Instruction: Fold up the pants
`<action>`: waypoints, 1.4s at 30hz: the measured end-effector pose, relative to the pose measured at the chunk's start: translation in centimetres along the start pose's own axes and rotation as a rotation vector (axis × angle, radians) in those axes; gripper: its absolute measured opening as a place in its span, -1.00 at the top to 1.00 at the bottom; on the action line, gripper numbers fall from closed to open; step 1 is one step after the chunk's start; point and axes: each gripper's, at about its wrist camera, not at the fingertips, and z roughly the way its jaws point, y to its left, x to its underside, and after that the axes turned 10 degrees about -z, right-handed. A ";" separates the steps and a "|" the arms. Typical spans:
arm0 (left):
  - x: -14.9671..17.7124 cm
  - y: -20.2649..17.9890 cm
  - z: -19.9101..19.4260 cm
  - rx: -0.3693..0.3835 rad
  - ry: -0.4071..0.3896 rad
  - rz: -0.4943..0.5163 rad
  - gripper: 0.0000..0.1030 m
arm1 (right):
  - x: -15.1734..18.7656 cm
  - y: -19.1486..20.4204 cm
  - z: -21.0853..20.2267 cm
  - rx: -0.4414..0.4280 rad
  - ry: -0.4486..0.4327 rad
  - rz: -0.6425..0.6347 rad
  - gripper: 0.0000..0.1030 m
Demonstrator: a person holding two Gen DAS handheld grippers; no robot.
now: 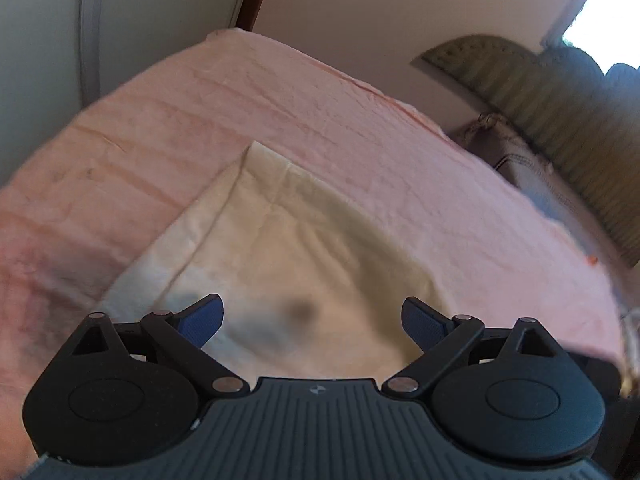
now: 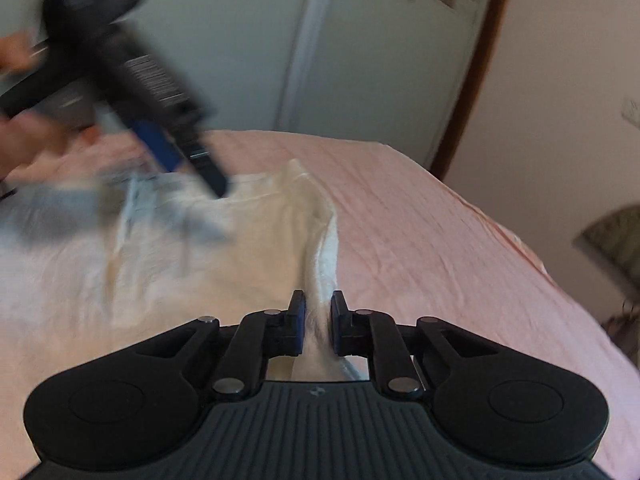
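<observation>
Cream-white pants (image 1: 288, 232) lie spread on a pink bedsheet (image 1: 280, 92). In the left wrist view my left gripper (image 1: 312, 320) is open and empty, hovering above the cloth, which is blurred. In the right wrist view my right gripper (image 2: 318, 320) is shut on a raised ridge of the pants (image 2: 324, 240), pulling the edge up off the bed. The left gripper also shows there, blurred, at the upper left (image 2: 180, 140), above the far part of the pants (image 2: 120, 248).
The pink bed fills both views. A grey-green cupboard door (image 2: 240, 60) and a wall stand beyond it. A green ribbed cushion (image 1: 540, 100) and a grey bundle (image 1: 516, 168) lie past the bed's right edge.
</observation>
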 end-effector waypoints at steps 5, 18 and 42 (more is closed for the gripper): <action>-3.2 2.1 4.2 0.073 0.101 -0.265 -0.76 | 0.7 5.6 -1.6 0.034 0.025 -0.238 0.79; 5.0 5.0 -8.0 0.083 0.017 -0.079 0.92 | 0.5 9.6 -9.1 0.021 -0.060 -0.066 0.80; 18.3 12.4 -15.5 -0.212 -0.119 0.196 0.03 | 1.5 22.7 -13.1 -0.114 0.014 0.204 0.55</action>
